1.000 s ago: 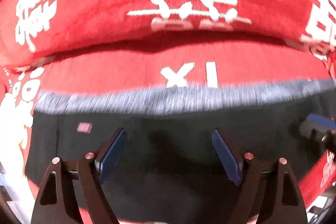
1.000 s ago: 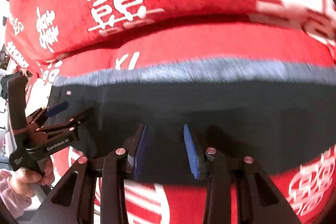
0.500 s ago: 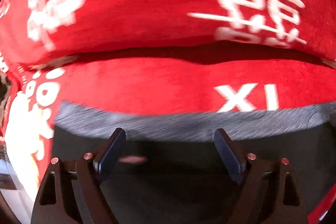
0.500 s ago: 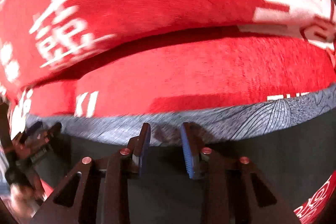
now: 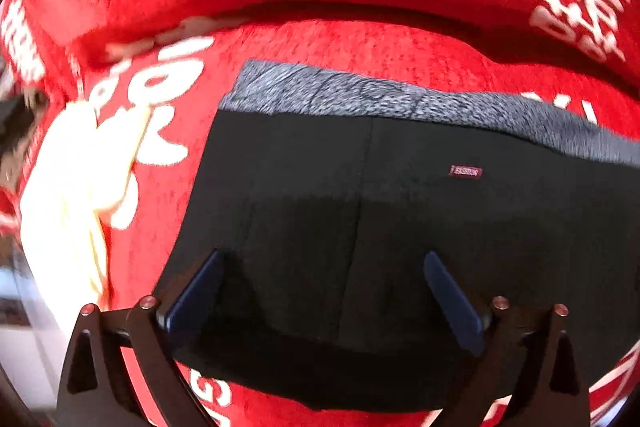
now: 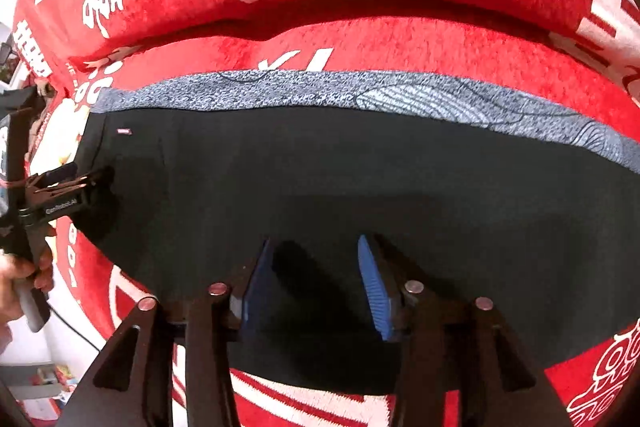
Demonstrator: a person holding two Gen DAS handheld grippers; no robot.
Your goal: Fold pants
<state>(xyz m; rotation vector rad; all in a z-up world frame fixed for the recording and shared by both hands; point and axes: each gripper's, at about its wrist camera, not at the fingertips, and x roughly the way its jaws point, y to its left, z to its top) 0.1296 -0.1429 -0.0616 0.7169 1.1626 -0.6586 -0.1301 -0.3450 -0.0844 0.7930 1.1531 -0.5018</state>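
**Two grippers poised above folded black pants on a red blanket**

Two views show us the black fabric pants (image 5: 400,227), folded into a broad flat panel on a plush red blanket with large white characters (image 5: 360,39). Along the pants' far edge runs a grey patterned band with fine dark line drawings (image 6: 400,95), and a small red label (image 5: 465,171) sits on the black cloth near that band.

In the left wrist view, our left gripper (image 5: 320,267) points down over the end of the pants, close to their side edge; its jaws have just been opening and now stand spread wide, with nothing pinched between the dark blue pads (image 5: 452,299).

In the right wrist view, our right gripper (image 6: 314,259) hangs above the middle of the black panel. Its jaws have just been opening too and stand partly apart, the ribbed blue pads (image 6: 374,287) clear of the cloth as far as we can see. At that view's left edge the left gripper appears again, with a hand (image 6: 20,275) around its handle.
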